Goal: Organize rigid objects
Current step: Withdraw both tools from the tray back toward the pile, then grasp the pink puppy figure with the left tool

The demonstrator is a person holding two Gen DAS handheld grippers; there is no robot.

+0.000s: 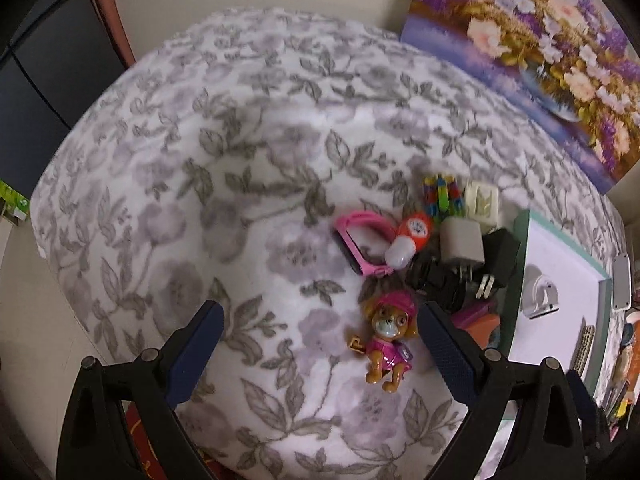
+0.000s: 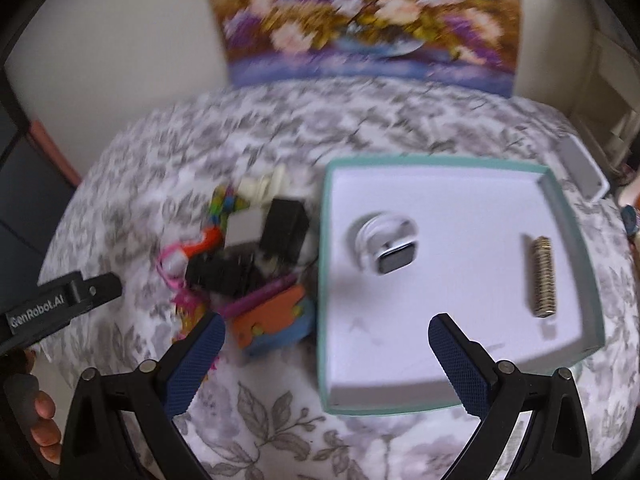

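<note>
- Floral grey-and-white bedspread underneath, flower painting behind.
- Left gripper spread wide, empty, above the puppy figure.
- Puppy lies just left of the teal tray; the cluttered pile sits beside it.
- Right gripper wide apart, holding nothing, over the tray's near edge.
- White watch and coin stack inside the tray.

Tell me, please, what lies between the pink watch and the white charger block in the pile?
In the left wrist view, a small orange and white toy lies between the pink watch and the white charger block, touching the watch's strap.
</note>
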